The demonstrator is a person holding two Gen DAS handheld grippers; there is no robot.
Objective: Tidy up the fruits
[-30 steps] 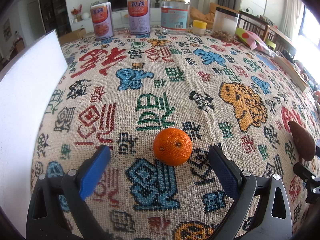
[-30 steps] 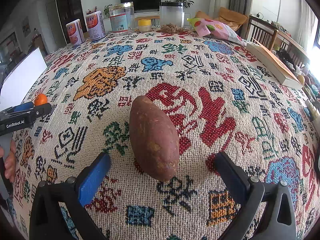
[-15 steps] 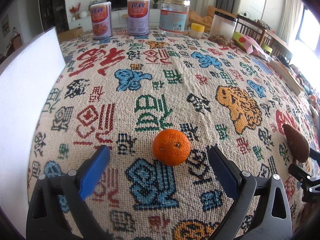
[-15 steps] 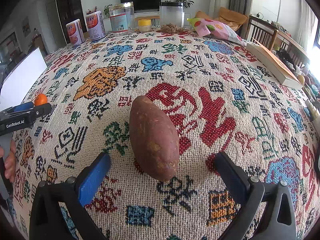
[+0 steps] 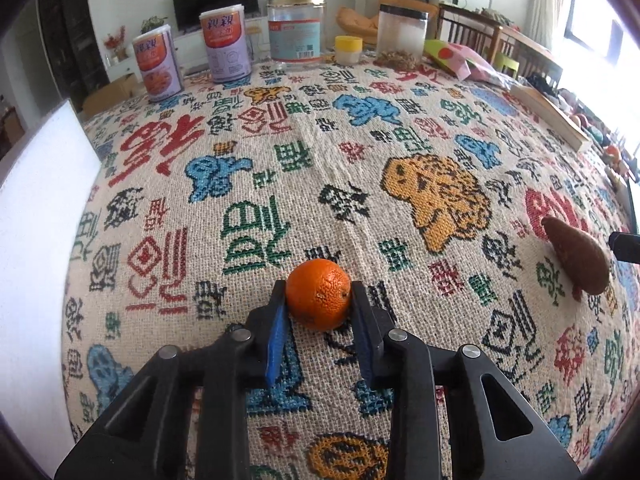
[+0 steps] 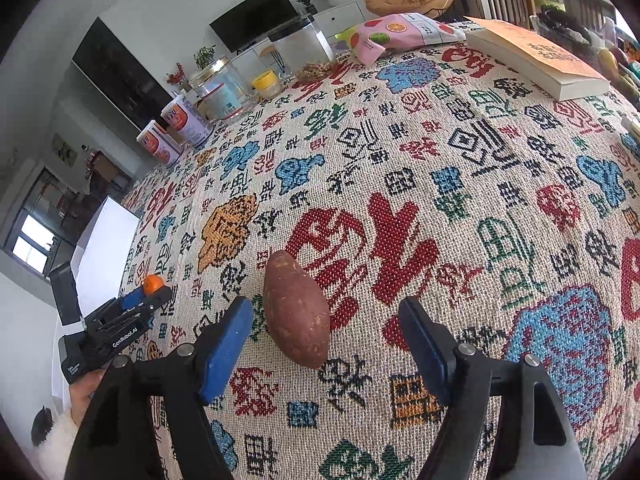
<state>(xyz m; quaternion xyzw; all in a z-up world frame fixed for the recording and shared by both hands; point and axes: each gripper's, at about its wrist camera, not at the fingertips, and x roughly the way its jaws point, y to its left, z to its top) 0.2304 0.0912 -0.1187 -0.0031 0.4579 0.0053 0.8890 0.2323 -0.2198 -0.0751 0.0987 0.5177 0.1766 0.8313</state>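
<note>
An orange (image 5: pixel 320 300) sits on the patterned tablecloth (image 5: pixel 360 168), and my left gripper (image 5: pixel 318 290) is shut on it, both blue pads pressing its sides. The right wrist view shows the same grip from the side, the orange (image 6: pixel 152 284) in the left gripper (image 6: pixel 148 298). A brown sweet potato (image 6: pixel 298 312) lies on the cloth between the jaws of my right gripper (image 6: pixel 324 308), nearer the left pad. Those jaws are closing and neither pad touches it. The sweet potato (image 5: pixel 578 256) also shows at the right of the left wrist view.
A white board (image 5: pixel 36 240) stands along the table's left edge. Two cans (image 5: pixel 156 64), a glass jar (image 5: pixel 296 28), a yellow-lidded jar (image 5: pixel 348 50) and a clear container (image 5: pixel 404 36) line the far edge. A snack bag (image 6: pixel 400 34) and a book (image 6: pixel 536 56) lie at the far right.
The left jaws have closed onto the orange. The right jaws have narrowed around the sweet potato, and the right gripper has rolled and lifted a little, tilting its view.
</note>
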